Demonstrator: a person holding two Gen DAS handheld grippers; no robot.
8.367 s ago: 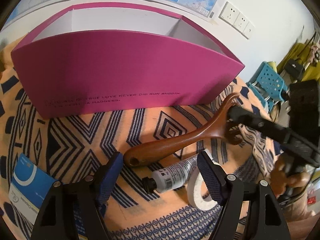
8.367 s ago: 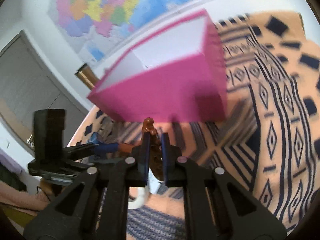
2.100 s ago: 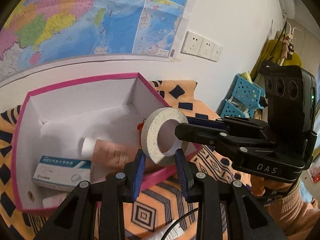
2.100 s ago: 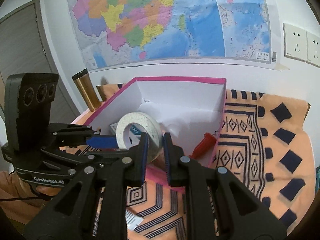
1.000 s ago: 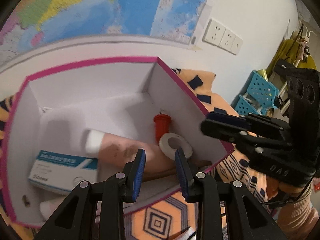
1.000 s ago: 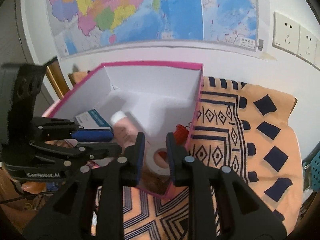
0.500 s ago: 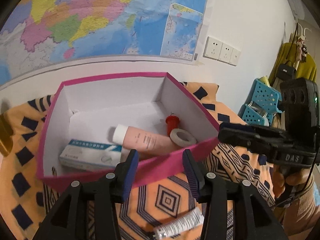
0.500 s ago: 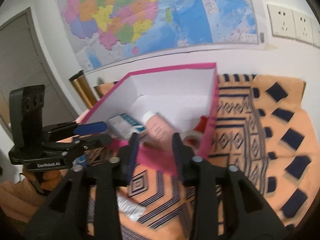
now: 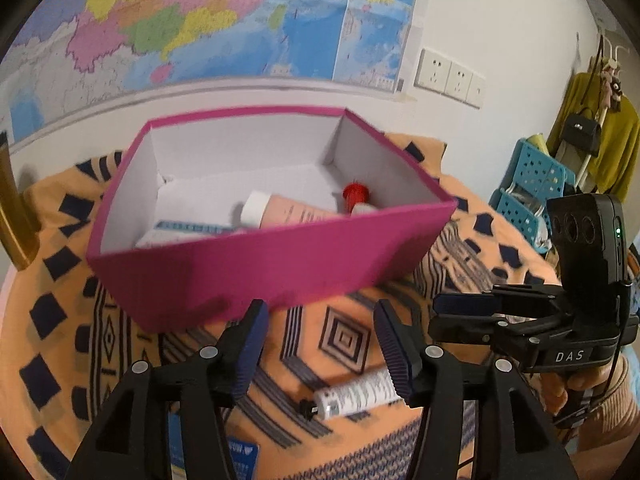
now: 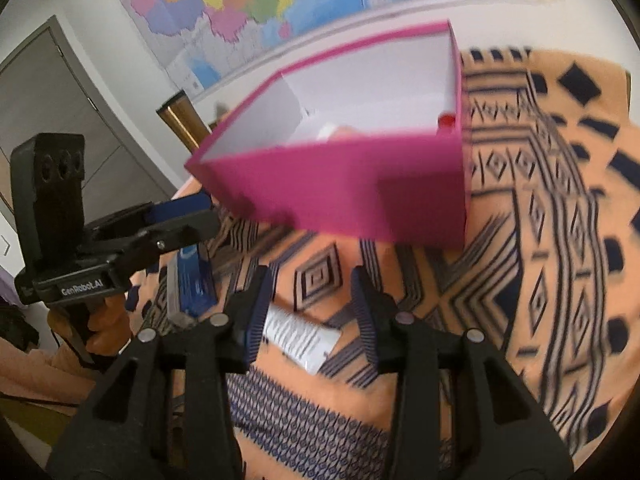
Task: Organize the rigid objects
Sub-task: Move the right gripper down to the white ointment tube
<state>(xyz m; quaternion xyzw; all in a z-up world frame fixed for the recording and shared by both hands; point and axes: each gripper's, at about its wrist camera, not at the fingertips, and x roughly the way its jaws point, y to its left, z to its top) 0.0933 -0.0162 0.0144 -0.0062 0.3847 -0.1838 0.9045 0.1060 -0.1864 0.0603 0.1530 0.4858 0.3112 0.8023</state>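
Observation:
A pink box (image 9: 256, 268) (image 10: 360, 188) stands on the patterned orange cloth. It holds a pink tube (image 9: 292, 212), a blue-and-white carton (image 9: 188, 230) and a red-handled item (image 9: 355, 194). A white tube (image 9: 356, 394) (image 10: 300, 338) lies on the cloth in front of the box. My left gripper (image 9: 318, 340) is open and empty, above the cloth just left of the white tube. My right gripper (image 10: 312, 304) is open and empty, over the white tube. A blue box (image 10: 192, 288) lies left of it.
The right gripper's body (image 9: 560, 320) is at the right in the left wrist view; the left gripper's body (image 10: 100, 248) is at the left in the right wrist view. A gold flask (image 10: 182, 122) stands behind the box. A map hangs on the wall.
Both grippers have drawn back and down from the box and opened wider. The tape roll, dropped in the box earlier, is hidden behind the box wall now.

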